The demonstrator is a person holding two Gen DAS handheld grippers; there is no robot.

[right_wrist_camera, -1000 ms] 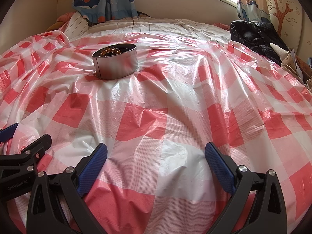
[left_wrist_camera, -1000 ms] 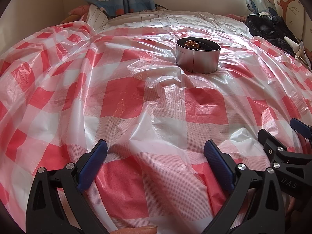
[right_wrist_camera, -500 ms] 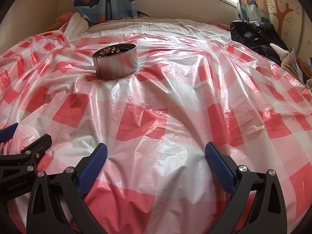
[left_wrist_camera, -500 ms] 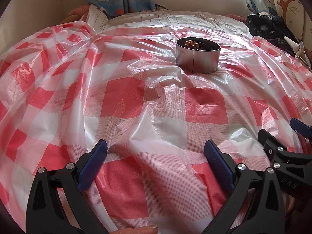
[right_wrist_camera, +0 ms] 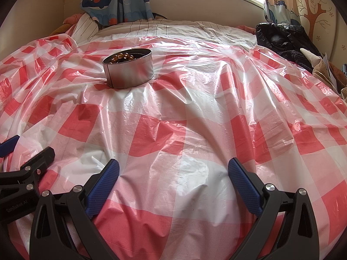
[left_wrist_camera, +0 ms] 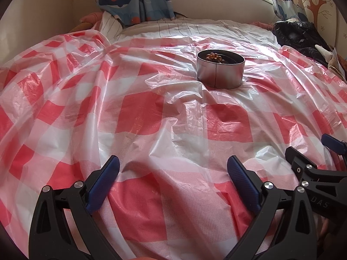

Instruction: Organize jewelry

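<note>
A round silver tin [left_wrist_camera: 220, 74] stands on the red-and-white checked plastic sheet [left_wrist_camera: 141, 112], far ahead and slightly right in the left wrist view. The same tin [right_wrist_camera: 129, 72] sits far ahead to the left in the right wrist view. Amber beads [right_wrist_camera: 121, 56] and something dark lie inside it. My left gripper [left_wrist_camera: 173, 169] hovers low over the sheet, open and holding nothing. My right gripper [right_wrist_camera: 173, 170] is likewise open and holds nothing. Each gripper shows at the edge of the other's view, the right gripper [left_wrist_camera: 314, 169] and the left gripper [right_wrist_camera: 28, 162].
The sheet covers a bed with a striped cover [right_wrist_camera: 173, 29] showing at the far end. Dark clothing [right_wrist_camera: 284, 39] is piled at the back right. Whale-print curtains [right_wrist_camera: 112, 0] hang at the back by a wall and window.
</note>
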